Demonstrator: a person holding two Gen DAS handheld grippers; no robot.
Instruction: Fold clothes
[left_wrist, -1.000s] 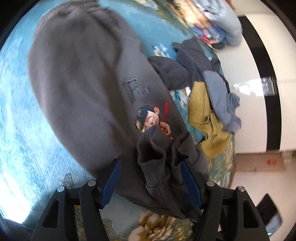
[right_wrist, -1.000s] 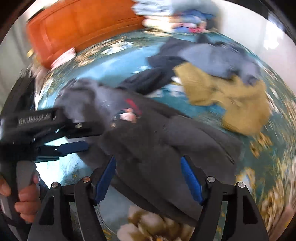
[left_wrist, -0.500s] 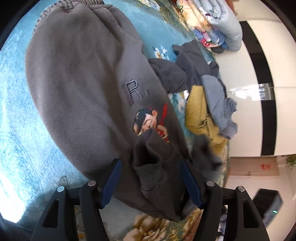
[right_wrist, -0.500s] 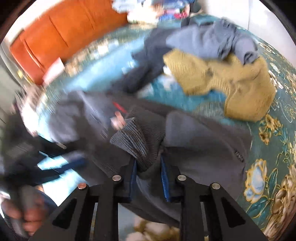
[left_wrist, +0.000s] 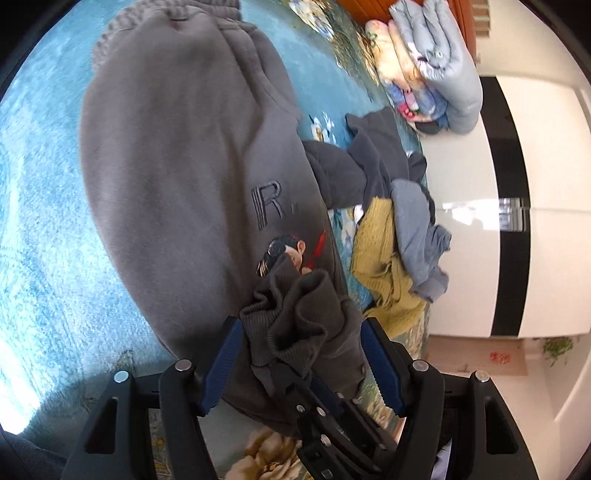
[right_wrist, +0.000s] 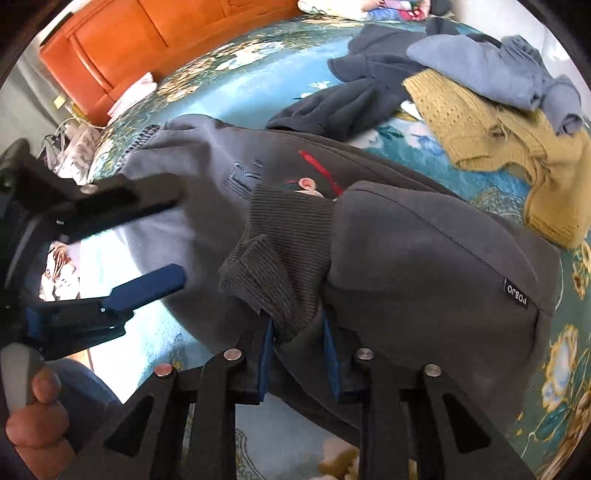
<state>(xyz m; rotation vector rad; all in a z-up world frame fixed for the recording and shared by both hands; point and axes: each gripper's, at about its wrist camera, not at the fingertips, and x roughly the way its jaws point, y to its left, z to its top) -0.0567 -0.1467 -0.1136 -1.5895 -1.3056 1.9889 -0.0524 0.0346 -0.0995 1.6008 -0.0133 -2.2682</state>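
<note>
A grey sweatshirt (left_wrist: 177, 162) with an "R." and a cartoon face lies spread on the teal bedspread; it also shows in the right wrist view (right_wrist: 424, 266). Its ribbed cuff (right_wrist: 280, 251) is folded onto the chest. My right gripper (right_wrist: 297, 332) is shut on the ribbed cuff and sleeve. My left gripper (left_wrist: 301, 354) is open, its blue pads either side of the bunched cuff (left_wrist: 295, 317) without pinching it. The left gripper also shows in the right wrist view (right_wrist: 140, 243), open beside the sweatshirt.
A heap of unfolded clothes lies beyond the sweatshirt: a mustard knit (right_wrist: 509, 147), a blue-grey top (right_wrist: 491, 70) and a dark navy garment (right_wrist: 354, 99). Folded quilts (left_wrist: 439, 70) sit at the bed's end. An orange headboard (right_wrist: 155, 40) stands behind.
My right gripper closed on the sleeve cuff and now holds it over the chest. My left gripper stays open and has drawn slightly back along the sweatshirt.
</note>
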